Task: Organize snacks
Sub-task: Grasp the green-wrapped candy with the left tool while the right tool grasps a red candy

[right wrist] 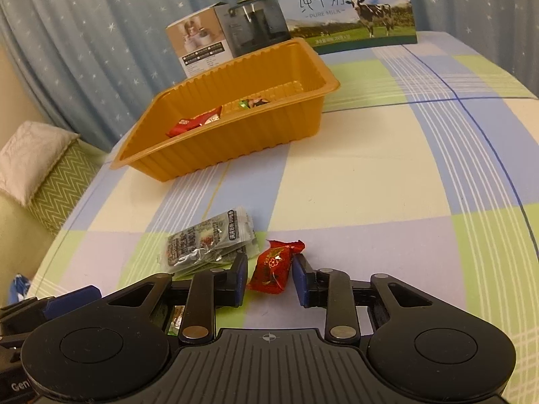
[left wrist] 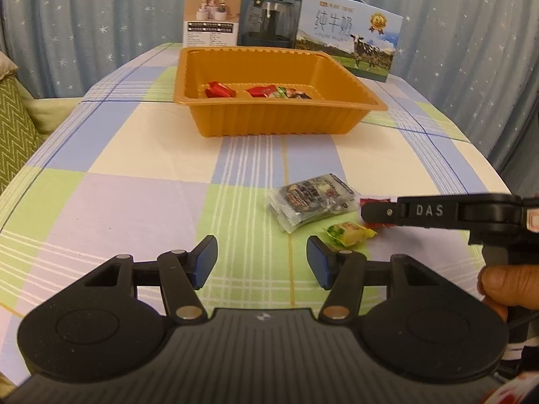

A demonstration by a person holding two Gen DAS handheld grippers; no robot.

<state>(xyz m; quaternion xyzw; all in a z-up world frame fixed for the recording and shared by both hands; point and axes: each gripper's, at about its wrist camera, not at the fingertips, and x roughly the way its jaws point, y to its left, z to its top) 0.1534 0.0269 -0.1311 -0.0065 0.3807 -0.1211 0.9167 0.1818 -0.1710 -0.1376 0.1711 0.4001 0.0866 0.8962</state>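
Red foil candy [right wrist: 273, 267] sits between the right gripper [right wrist: 269, 277] pads, seemingly clamped; a shallow, slippery bite risks dropping it short of the orange tray [right wrist: 235, 148]. Left gripper [left wrist: 262, 260] hangs apart, empty, nearer than the tray.

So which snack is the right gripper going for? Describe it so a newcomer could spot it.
Start at the orange ribbed plastic tray on the checked tablecloth, then come toward the camera to the loose snacks. It is the red foil-wrapped candy between the right gripper pads, right of the grey-black flat packets; the only red one there.
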